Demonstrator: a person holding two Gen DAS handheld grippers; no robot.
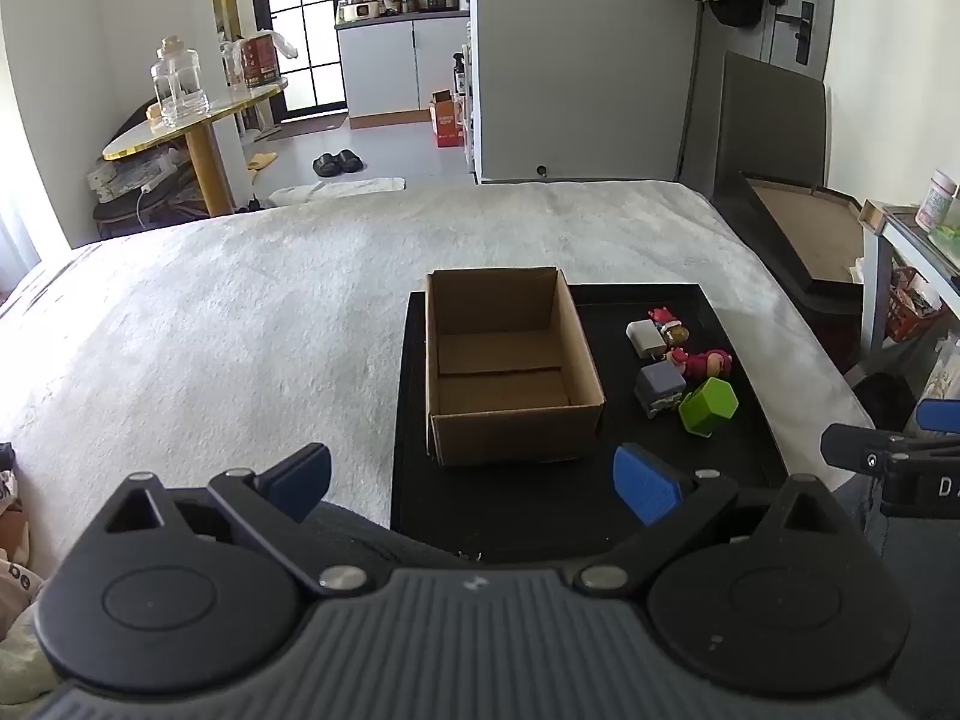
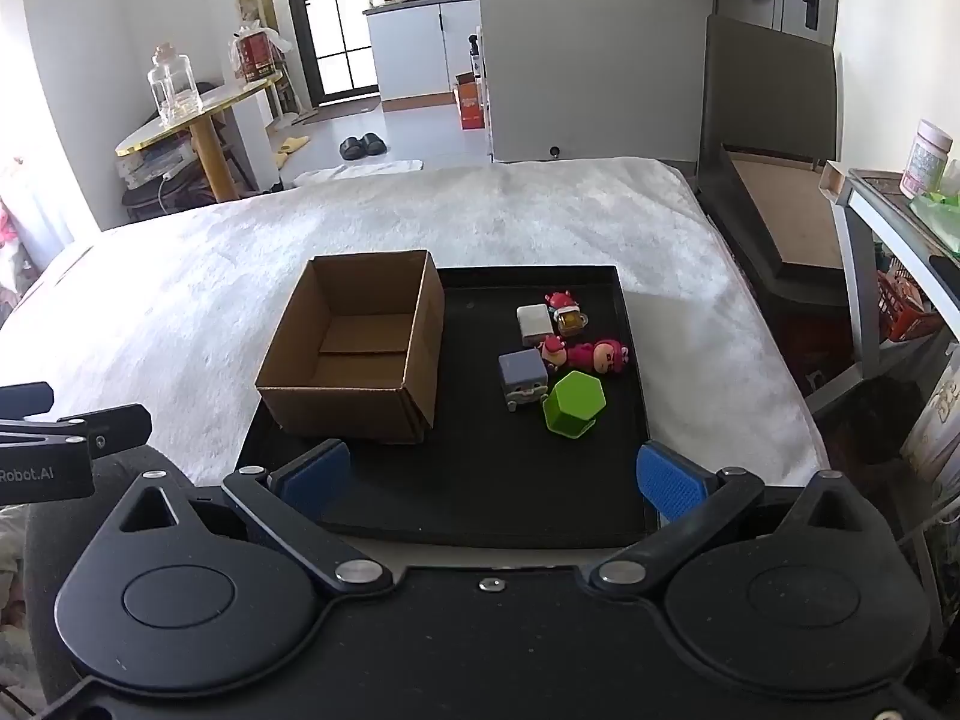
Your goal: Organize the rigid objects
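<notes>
Both the left gripper (image 1: 474,483) and right gripper (image 2: 492,477) hover with fingers spread, holding nothing. On the bed, a black tray (image 2: 480,480) carries an empty cardboard box (image 2: 354,348); toys, including a green hexagonal block (image 2: 573,405), cluster at its 3 o'clock.

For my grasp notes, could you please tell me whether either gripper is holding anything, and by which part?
Nothing is held. The left gripper and right gripper both have open, empty jaws, short of the toys on the black tray.
</notes>
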